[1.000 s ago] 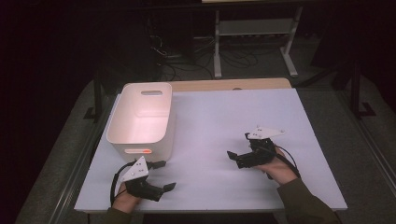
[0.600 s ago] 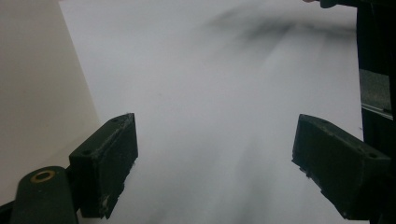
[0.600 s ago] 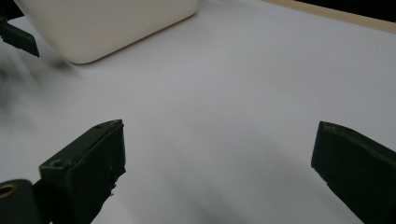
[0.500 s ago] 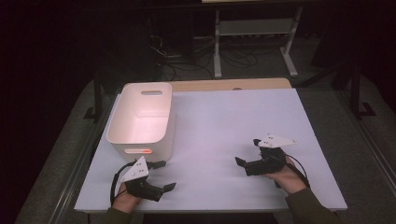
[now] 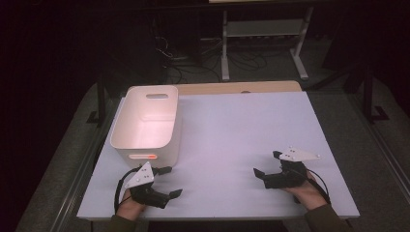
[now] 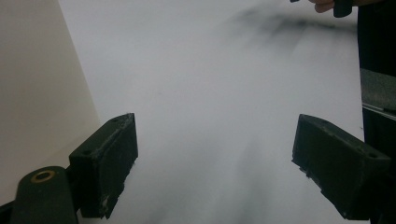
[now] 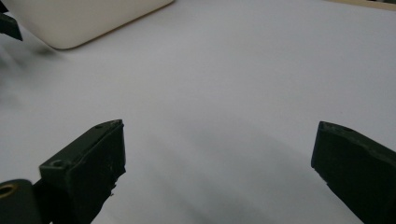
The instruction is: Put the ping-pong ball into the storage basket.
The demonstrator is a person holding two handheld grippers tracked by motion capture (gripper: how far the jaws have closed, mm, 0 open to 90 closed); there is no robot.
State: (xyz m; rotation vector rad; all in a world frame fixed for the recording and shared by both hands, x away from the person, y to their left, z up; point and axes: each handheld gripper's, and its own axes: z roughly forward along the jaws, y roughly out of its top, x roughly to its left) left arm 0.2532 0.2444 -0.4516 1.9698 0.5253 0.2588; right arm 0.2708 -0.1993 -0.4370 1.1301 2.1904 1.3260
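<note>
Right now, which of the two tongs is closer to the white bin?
The left tongs, just below the white bin; the right tongs sit across the table.

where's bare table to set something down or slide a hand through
The widest free patch is the white tabletop right of the white plastic bin, running to the far and right edges. A bare lane also lies between the left gripper and right gripper, both open and holding nothing. It is tight only at the near-left corner, where the left gripper sits close to the bin's front wall.

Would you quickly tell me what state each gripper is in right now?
Left gripper: open, holding nothing.
Right gripper: open, holding nothing.
</note>
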